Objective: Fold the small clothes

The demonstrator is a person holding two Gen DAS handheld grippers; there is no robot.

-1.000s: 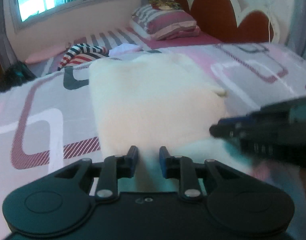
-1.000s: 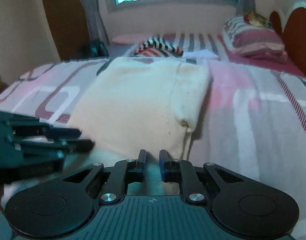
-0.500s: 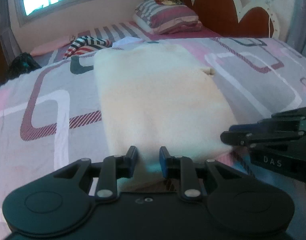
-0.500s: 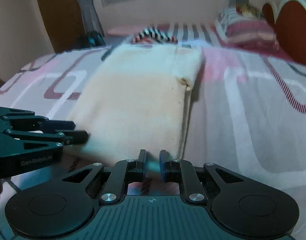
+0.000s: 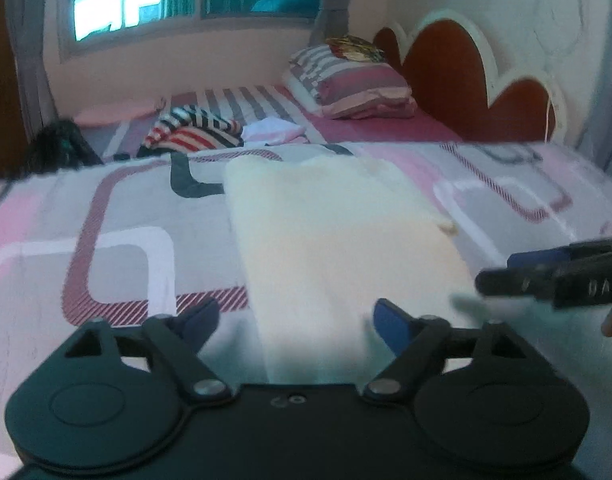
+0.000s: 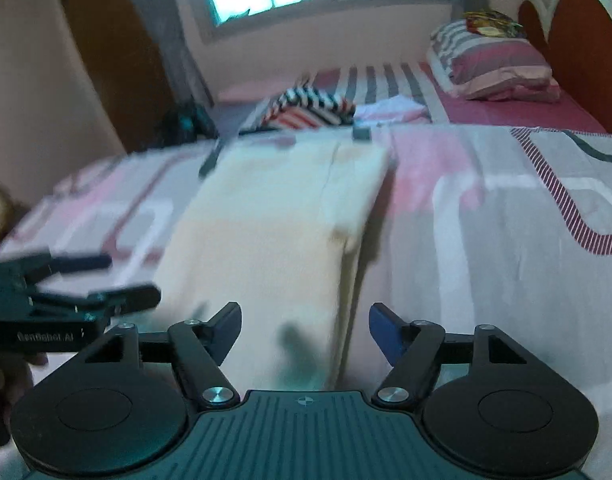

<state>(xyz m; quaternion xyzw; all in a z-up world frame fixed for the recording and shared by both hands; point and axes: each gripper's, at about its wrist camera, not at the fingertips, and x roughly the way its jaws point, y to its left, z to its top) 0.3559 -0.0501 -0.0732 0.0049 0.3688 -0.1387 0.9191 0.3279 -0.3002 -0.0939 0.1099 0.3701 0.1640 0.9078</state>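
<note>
A cream garment (image 5: 338, 248) lies folded in a long strip on the patterned bedspread (image 5: 105, 248), running away from me. My left gripper (image 5: 293, 320) hovers over its near edge with the jaws opening wide; the cloth lies below them, not pinched. The right gripper (image 6: 306, 320) stands over the near right edge of the same cream garment (image 6: 273, 232), its jaws also opening and free of the cloth. Each wrist view catches the other tool: the right gripper (image 5: 498, 270) at the right edge, the left gripper (image 6: 125, 278) at the left edge.
A striped garment (image 5: 193, 132) and a pale pink one (image 5: 273, 132) lie at the far side of the bed. Striped pillows (image 5: 350, 88) rest against the red headboard (image 5: 466, 80). A dark bag (image 5: 57, 148) sits at the far left under the window.
Both grippers were shut on the garment's near edge; now both stand wide apart and have let it go. Both have lifted a little, and the cloth lies flat.
</note>
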